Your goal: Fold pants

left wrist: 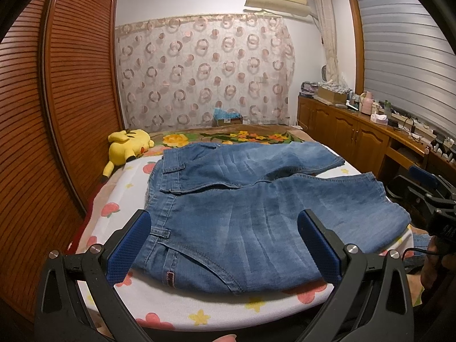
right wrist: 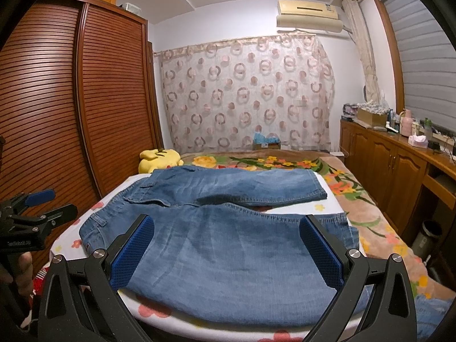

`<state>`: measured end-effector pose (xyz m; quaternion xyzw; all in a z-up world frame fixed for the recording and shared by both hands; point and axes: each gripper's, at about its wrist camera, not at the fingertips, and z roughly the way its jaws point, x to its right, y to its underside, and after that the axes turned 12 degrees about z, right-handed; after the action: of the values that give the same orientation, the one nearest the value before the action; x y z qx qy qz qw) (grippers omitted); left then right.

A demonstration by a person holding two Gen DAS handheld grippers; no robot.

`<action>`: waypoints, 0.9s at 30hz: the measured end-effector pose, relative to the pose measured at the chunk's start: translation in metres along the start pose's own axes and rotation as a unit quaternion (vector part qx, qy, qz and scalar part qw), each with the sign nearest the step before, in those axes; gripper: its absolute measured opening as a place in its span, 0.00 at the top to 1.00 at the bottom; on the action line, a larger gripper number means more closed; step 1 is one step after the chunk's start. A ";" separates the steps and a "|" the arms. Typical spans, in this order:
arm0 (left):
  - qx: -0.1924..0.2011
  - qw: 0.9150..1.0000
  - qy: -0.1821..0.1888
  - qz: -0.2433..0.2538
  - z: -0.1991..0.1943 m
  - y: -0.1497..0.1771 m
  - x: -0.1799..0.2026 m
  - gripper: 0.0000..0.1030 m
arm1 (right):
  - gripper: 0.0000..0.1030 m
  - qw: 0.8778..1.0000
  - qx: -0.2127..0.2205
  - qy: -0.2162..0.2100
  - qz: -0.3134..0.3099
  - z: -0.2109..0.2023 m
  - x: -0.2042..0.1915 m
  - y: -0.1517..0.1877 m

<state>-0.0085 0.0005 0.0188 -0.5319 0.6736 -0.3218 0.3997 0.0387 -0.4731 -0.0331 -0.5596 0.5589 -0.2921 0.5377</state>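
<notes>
Blue denim pants (left wrist: 242, 199) lie spread flat on a white flower-print board (left wrist: 176, 310) on the bed, waistband to the left, both legs running right. My left gripper (left wrist: 225, 245) hovers open above the near waist and hip, blue pads wide apart, nothing held. My right gripper (right wrist: 228, 248) hovers open over the near leg of the pants (right wrist: 228, 242), holding nothing. Each gripper shows at the edge of the other's view: the right gripper (left wrist: 430, 191) and the left gripper (right wrist: 42, 205).
A yellow plush toy (left wrist: 128, 145) lies at the far left of the bed. A floral blanket (right wrist: 370, 213) covers the bed to the right. A slatted wooden wardrobe (left wrist: 65, 114) stands left, a cluttered wooden cabinet (left wrist: 356, 131) right. A box (left wrist: 228, 118) sits by the curtain.
</notes>
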 end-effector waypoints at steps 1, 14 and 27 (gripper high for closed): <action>-0.002 1.000 0.001 0.000 0.003 0.002 0.001 0.00 | 0.01 1.000 0.000 0.000 -0.002 0.000 0.000 0.000; -0.027 0.999 0.016 -0.012 0.034 0.028 -0.013 0.00 | 0.01 1.000 -0.019 0.004 -0.003 0.004 0.004 -0.002; -0.054 0.998 0.016 -0.022 0.059 0.053 -0.029 0.00 | 0.01 0.998 -0.049 0.035 -0.008 0.018 0.009 -0.005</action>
<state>0.0230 0.0405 -0.0488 -0.5624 0.6840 -0.3026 0.3526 0.0591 -0.4775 -0.0358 -0.5792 0.5864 -0.2879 0.4876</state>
